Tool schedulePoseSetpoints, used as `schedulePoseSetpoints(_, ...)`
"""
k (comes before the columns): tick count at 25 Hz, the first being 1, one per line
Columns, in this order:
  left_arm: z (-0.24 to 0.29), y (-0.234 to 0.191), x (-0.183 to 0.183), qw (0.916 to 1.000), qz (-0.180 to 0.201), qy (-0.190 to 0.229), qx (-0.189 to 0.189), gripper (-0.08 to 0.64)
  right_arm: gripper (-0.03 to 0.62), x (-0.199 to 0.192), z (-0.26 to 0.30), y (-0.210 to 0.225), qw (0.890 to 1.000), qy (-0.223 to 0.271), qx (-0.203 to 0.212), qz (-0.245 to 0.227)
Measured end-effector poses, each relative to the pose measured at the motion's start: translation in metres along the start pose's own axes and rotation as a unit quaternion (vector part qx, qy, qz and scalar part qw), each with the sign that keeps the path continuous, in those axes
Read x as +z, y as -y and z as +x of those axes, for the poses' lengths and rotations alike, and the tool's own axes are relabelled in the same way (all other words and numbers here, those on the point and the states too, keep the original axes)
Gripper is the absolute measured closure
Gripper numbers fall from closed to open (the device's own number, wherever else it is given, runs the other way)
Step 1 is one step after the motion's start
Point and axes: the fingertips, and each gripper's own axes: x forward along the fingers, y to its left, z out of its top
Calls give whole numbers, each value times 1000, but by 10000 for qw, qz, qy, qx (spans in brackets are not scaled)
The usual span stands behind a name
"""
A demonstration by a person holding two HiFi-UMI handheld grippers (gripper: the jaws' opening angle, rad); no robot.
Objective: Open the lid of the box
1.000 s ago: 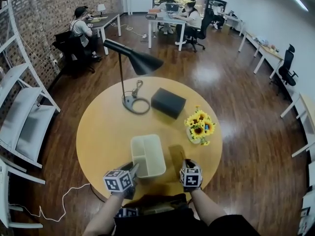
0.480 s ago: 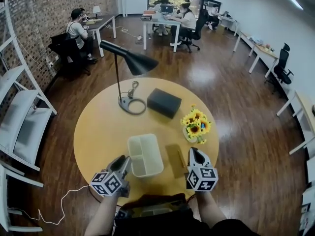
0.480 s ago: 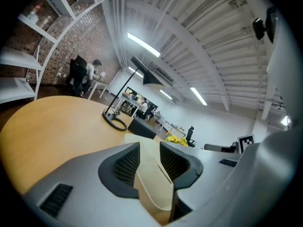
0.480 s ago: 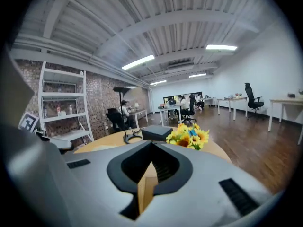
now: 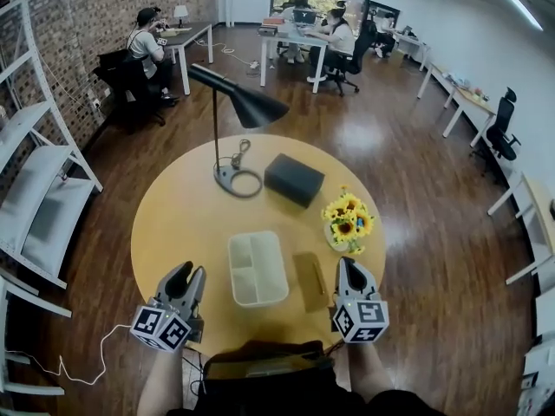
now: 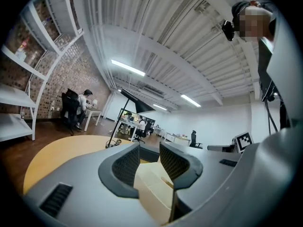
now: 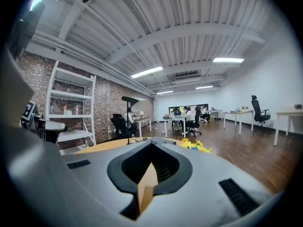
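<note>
Opening looks done: the box (image 5: 269, 267) lies uncovered ahead between the tools, its apparent lid (image 5: 310, 282) flat just left of the right tool (image 5: 351, 269), whose jaws are together and empty, the left tool (image 5: 188, 276) gaping and empty, so only pulling clear seems needed.

Your left gripper (image 5: 187, 276) and right gripper (image 5: 351, 267) share one build: dark jaws on a smooth pale grey shell. Each carries a white marker cube printed with black squares, the left cube (image 5: 161, 328) and the right cube (image 5: 361, 319). In the gripper views the shells show dark slotted vents (image 7: 235, 190). The pads (image 6: 127, 163) are black with a fine grid texture, and a cream wedge (image 6: 151, 188) lies between them. You wear a dark top (image 5: 260, 388), with your forearms uncovered.
</note>
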Motion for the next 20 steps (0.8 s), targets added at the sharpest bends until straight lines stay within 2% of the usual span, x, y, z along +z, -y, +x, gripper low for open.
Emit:
schedulePoseSetpoints(9, -14, -7, -10, 9995, -261, 15, 197, 437, 592, 8, -2, -16, 9995, 90, 294, 29)
schedulePoseSetpoints(20, -26, -5, -17, 9989, -398, -59, 254, 437, 592, 3, -9, -16, 9993, 24, 335, 140)
